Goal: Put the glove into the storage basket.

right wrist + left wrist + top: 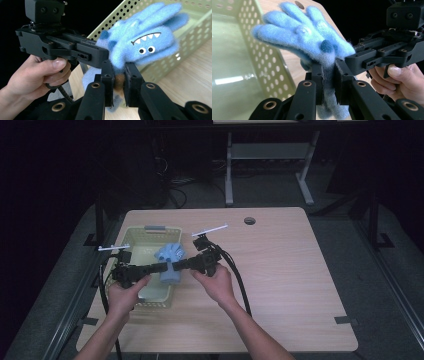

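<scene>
Glove point(170, 262) first: this fuzzy blue one is pinched between both of your grippers at once. Your left gripper point(328, 82) has its 2 black jaws squeezed onto the glove's wrist end, the fabric bunched flat between the pads, and the glove's fingers fan up and away from it. Your right gripper point(120, 81) is clamped onto the same narrow part from the other side; in its view you can see the glove's printed face, with 2 white eyes and a jagged row of teeth. In the high view your left gripper point(127, 270) and right gripper point(202, 260) meet nose to nose at the glove, which hangs above the right-hand edge of the pale green perforated basket point(132, 237), lifted off its floor. Your left hand point(125, 292) sits at the basket's near corner, your right hand point(215, 282) over bare wood. The basket rests on the left half of a light wooden table point(280, 270) with a round cable hole point(249, 220) near its far edge. Beyond it the room is dark, with a white table frame point(270, 165) on a grey floor.
</scene>
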Motion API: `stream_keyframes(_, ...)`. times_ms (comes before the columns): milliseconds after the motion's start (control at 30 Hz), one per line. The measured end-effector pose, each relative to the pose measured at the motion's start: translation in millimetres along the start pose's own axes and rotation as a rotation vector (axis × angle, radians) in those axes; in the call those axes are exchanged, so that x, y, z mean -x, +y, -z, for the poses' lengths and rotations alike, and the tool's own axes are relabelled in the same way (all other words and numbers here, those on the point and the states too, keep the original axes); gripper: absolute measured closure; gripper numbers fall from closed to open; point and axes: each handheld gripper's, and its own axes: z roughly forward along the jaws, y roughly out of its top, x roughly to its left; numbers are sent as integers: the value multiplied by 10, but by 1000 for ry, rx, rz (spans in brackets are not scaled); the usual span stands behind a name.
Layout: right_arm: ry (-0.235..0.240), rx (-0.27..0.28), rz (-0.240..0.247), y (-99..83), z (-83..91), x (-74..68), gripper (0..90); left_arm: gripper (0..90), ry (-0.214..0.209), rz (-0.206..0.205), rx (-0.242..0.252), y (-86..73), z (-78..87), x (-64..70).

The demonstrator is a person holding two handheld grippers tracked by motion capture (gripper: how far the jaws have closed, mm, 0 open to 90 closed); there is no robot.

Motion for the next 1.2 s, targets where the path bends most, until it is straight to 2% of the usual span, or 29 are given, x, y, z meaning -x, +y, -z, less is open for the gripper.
stream_keyframes(700,29,-15,4,98,-300,-48,798,799,26,15,0,20,216,-192)
stream_keyframes(967,36,-17,1,125,-419,-64,798,800,24,40,-5,25,302,-290)
stream_keyframes(1200,40,-25,8,145,-572,-83,798,801,42,53,-15,25,390,-391)
